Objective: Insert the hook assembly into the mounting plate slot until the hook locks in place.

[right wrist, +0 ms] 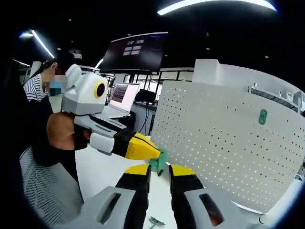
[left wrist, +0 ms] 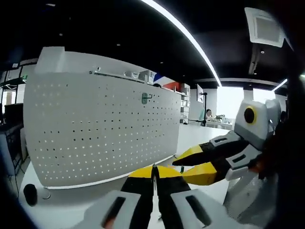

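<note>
Inspecting the left gripper view first: the left gripper (left wrist: 153, 172) was clenched, its yellow tips meeting with no gap, and whatever lay between them could not be made out. The right gripper (left wrist: 194, 168) entered from the right, near the left tips. The pegboard (left wrist: 95, 133) stood upright on the table (left wrist: 200, 136), apart from both tools, with one green hook (left wrist: 146, 98) already seated high on its face. Open room lay between tips and board.

In the right gripper view, the right gripper (right wrist: 158, 171) was released, jaws parted. A green part (right wrist: 159, 161) sat at the left gripper's (right wrist: 151, 152) tip, just above that gap; the left tool appeared to be grasping it. The seated hook (right wrist: 262, 116) showed high on the board (right wrist: 224, 138). A small green piece (right wrist: 154, 221) lay on the table below.

Judgement: the step was handover or alignment, with insertion not begun. The next move called for squaring the part to a hole and avoiding the board's near edge.
</note>
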`<action>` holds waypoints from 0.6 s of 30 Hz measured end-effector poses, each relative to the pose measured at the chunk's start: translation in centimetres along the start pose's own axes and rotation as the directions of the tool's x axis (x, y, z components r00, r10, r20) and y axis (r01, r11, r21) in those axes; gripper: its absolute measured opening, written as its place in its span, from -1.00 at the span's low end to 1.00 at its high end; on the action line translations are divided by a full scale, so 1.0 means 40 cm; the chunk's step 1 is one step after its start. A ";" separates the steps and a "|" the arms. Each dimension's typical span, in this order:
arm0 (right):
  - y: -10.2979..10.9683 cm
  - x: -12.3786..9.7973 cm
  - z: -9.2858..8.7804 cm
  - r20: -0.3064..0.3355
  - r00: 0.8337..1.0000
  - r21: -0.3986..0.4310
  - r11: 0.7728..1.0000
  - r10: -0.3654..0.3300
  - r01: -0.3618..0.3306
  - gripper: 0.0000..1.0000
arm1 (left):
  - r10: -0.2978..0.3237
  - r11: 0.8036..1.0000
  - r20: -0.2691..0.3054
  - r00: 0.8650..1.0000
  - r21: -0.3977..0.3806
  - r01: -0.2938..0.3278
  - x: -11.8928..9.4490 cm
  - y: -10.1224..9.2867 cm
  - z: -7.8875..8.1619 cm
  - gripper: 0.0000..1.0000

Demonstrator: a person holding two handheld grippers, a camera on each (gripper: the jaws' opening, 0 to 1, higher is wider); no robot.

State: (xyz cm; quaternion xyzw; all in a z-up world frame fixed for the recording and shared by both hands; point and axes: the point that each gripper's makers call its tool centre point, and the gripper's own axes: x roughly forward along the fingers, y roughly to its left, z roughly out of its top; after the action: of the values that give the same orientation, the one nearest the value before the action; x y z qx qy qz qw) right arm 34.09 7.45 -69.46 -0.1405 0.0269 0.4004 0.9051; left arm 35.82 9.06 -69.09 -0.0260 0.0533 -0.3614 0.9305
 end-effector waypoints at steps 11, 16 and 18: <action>-0.003 0.001 -0.003 -0.001 1.000 -0.003 1.000 -0.002 0.002 -0.90 | -0.028 0.999 0.030 0.999 -0.046 0.030 0.002 -0.020 0.008 -0.98; -0.006 0.002 -0.003 0.000 1.000 -0.007 1.000 -0.003 0.003 -0.94 | -0.041 0.998 0.039 0.998 -0.055 0.043 0.002 -0.027 0.010 -0.98; -0.006 0.003 -0.002 0.003 1.000 0.000 1.000 -0.001 0.001 -0.94 | -0.045 0.997 0.038 0.998 -0.057 0.047 0.002 -0.030 0.009 -0.98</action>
State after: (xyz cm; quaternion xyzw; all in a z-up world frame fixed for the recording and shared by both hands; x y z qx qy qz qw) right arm 34.35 7.36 -69.49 -0.1400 0.0252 0.4001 0.9054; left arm 35.11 8.11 -68.63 -0.0608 0.0461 -0.3803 0.9217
